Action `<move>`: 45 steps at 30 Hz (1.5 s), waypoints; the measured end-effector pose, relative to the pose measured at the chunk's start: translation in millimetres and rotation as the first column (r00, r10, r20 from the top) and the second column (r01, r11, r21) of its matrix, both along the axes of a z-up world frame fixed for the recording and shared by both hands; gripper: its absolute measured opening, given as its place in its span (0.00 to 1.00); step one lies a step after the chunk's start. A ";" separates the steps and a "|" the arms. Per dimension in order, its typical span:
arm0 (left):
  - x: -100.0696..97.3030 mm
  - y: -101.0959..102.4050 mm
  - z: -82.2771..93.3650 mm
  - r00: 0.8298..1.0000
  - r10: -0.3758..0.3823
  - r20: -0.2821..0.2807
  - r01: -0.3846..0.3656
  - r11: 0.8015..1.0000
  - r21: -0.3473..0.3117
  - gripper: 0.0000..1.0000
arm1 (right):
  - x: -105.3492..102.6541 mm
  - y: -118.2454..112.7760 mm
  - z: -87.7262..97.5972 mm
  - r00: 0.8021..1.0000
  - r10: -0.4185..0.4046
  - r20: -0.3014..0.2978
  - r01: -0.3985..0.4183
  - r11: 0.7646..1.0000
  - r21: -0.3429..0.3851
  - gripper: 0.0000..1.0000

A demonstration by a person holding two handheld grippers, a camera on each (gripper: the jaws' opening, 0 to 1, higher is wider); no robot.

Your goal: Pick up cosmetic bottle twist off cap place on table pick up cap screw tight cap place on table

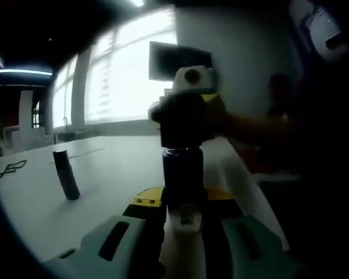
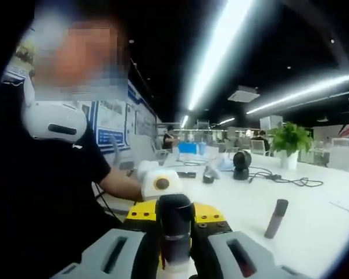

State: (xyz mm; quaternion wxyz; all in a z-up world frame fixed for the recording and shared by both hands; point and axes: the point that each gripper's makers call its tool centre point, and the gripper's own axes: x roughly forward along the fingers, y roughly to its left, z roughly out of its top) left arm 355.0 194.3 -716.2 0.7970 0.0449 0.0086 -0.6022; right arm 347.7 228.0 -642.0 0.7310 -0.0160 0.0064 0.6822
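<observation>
Cosmetic bottle (image 1: 183, 174), slim, rigid and likely slick, sits clamped between left claw (image 1: 185, 232) and right claw (image 2: 175, 247); cap (image 1: 66, 174) on counter (image 1: 116, 168).

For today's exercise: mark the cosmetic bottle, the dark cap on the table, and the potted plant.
cosmetic bottle (image 1: 183, 174): left gripper view, dark body.
cap (image 2: 276, 218): right gripper view, mid-side.
potted plant (image 2: 291, 139): right gripper view, leaves.

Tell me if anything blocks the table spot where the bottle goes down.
Nothing visible does. The bottle is held in the left tongs at the white table. A dark cylinder stands upright off to one side, apart from it, with bare tabletop between.
</observation>
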 end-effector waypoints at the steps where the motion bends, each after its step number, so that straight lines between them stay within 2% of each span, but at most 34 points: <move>1: 0.5 0.2 0.0 1.000 0.006 0.003 -0.006 1.000 0.001 0.14 | 0.9 -0.2 0.0 1.000 -0.013 -0.003 0.013 1.000 0.001 0.14; 7: 4.9 0.6 -0.3 0.998 0.049 0.029 -0.050 0.999 0.008 0.14 | 4.9 -2.1 0.1 0.995 -0.098 0.010 0.098 0.995 0.008 0.14; 12: 6.2 1.5 -0.4 0.998 0.055 0.037 -0.056 0.998 0.011 0.15 | 7.2 -4.3 0.6 0.990 -0.141 0.024 0.140 0.990 0.006 0.14; 23: 14.1 2.8 -0.6 0.991 0.128 0.035 -0.129 0.991 0.018 0.14 | 11.8 -3.1 1.4 0.962 -0.269 0.051 0.269 0.963 0.011 0.14; 27: 16.6 2.5 -0.9 0.987 0.160 0.028 -0.161 0.987 0.020 0.14 | 17.2 -7.3 0.7 0.947 -0.322 0.026 0.321 0.947 0.016 0.14; 33: 19.7 4.3 -1.3 0.981 0.192 0.030 -0.193 0.981 0.023 0.14 | 19.5 -7.6 0.0 0.925 -0.379 0.022 0.378 0.925 0.024 0.14; 37: 23.1 6.8 -1.3 0.976 0.217 0.032 -0.218 0.976 0.024 0.14 | 22.1 -6.7 0.4 0.905 -0.425 0.034 0.424 0.905 0.013 0.14; 42: 24.2 9.8 -1.5 0.969 0.246 0.031 -0.246 0.969 0.024 0.14 | 22.6 -4.8 -0.5 0.876 -0.482 0.016 0.482 0.876 0.020 0.14; 44: 24.6 10.4 -1.7 0.966 0.256 0.032 -0.257 0.966 0.024 0.14 | 24.7 -5.6 -1.1 0.862 -0.507 -0.016 0.508 0.861 0.023 0.14; 45: 24.9 10.6 -1.8 0.965 0.259 0.030 -0.260 0.965 0.024 0.14 | 23.7 -4.6 -0.9 0.860 -0.509 -0.005 0.509 0.860 0.024 0.14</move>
